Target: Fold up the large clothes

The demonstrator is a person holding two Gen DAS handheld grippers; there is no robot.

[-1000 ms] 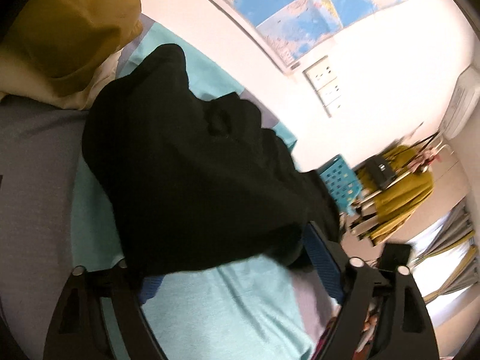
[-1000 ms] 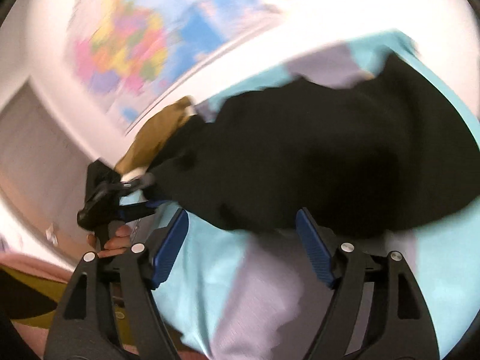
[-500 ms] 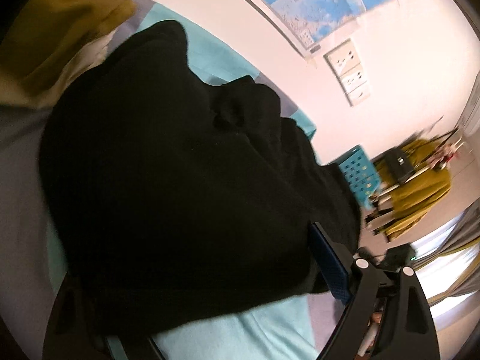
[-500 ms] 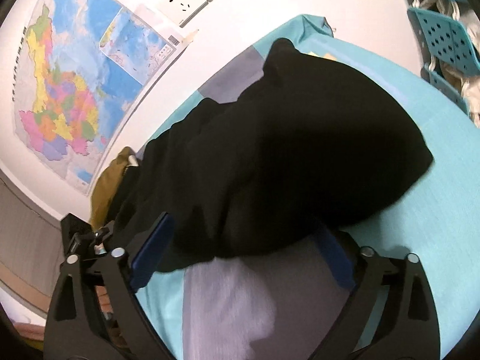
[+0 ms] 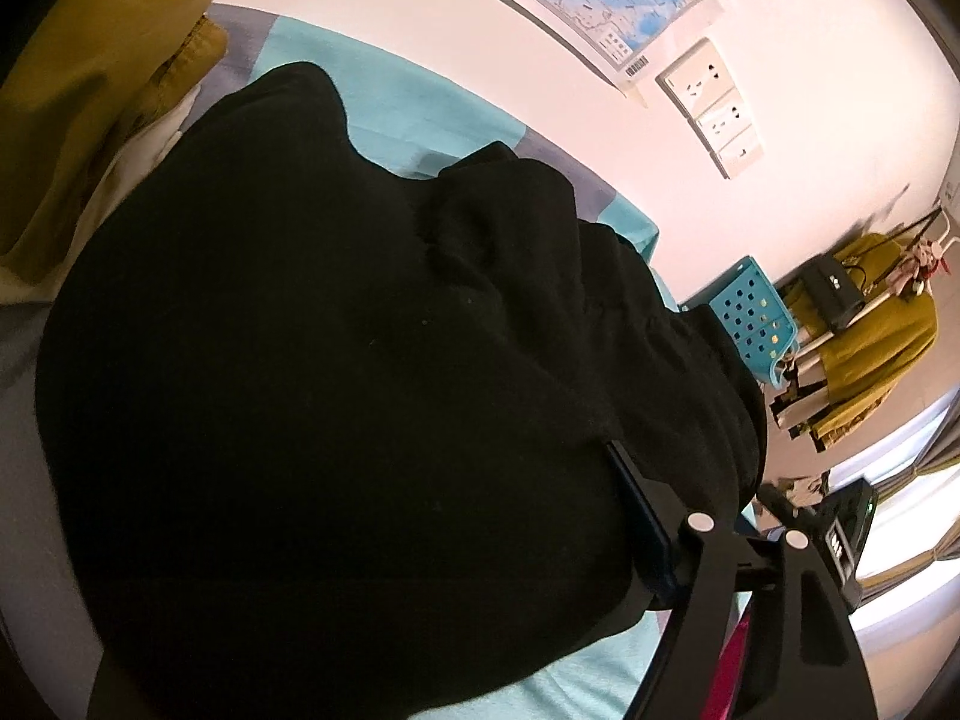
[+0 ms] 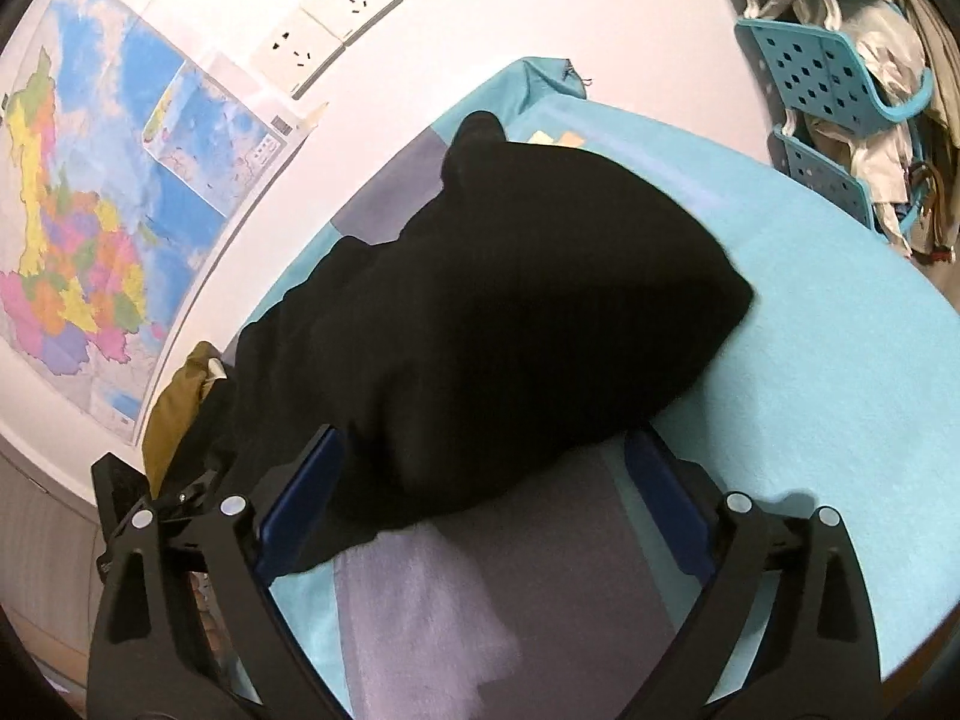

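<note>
Black garment (image 6: 510,324) lying bunched up on the teal sheet (image 6: 840,360), both our grippers at its near edge

Our right gripper (image 6: 480,498) is spread wide, pads not pinching anything, tho the cloth's edge sits between the jaws & drapes over the left one. Our left gripper (image 5: 420,570) is mostly buried under the fabric, jaws closing w/ cloth between them, only the right finger (image 5: 636,516) visible. Mustard cloth (image 5: 102,90) piled beside the garment, map (image 6: 102,198) on the wall, teal baskets (image 6: 822,72) off to the side.
</note>
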